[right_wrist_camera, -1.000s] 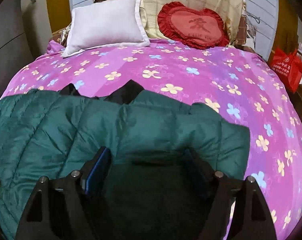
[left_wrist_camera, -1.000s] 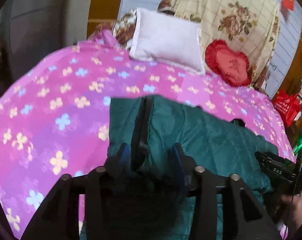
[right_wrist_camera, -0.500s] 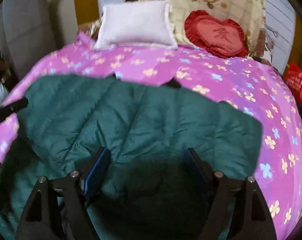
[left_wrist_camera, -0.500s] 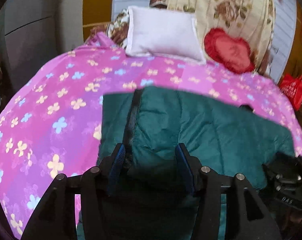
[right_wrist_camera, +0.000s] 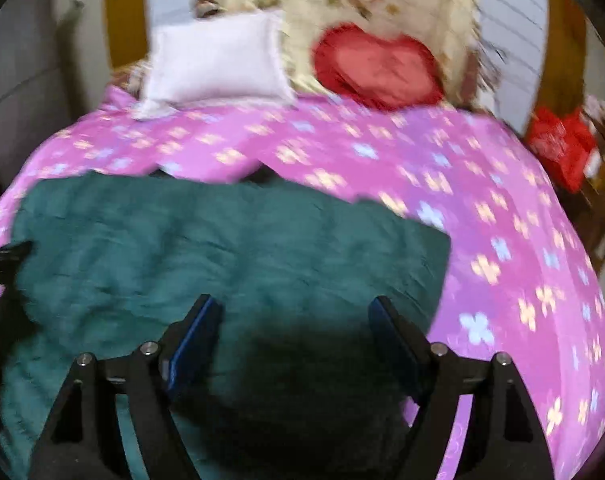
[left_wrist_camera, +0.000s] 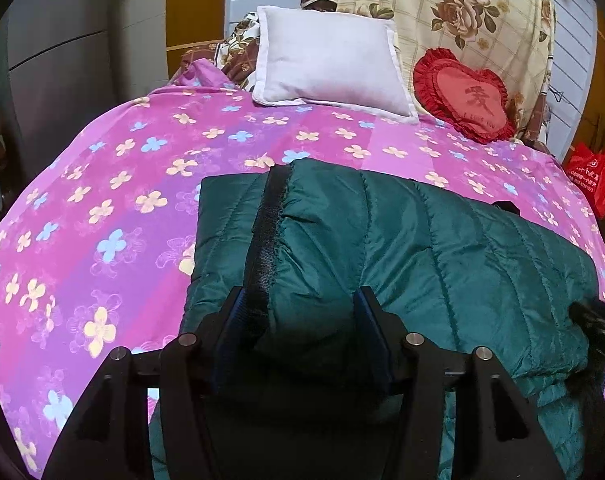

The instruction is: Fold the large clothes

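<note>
Jaws of the left gripper are opening around a puffy fold of the dark green quilted jacket, letting it settle on the pink flowered bedspread. Those of the right gripper are closing, wide, over the jacket without pinching it. A fold looks just laid; next comes regripping an edge.
</note>
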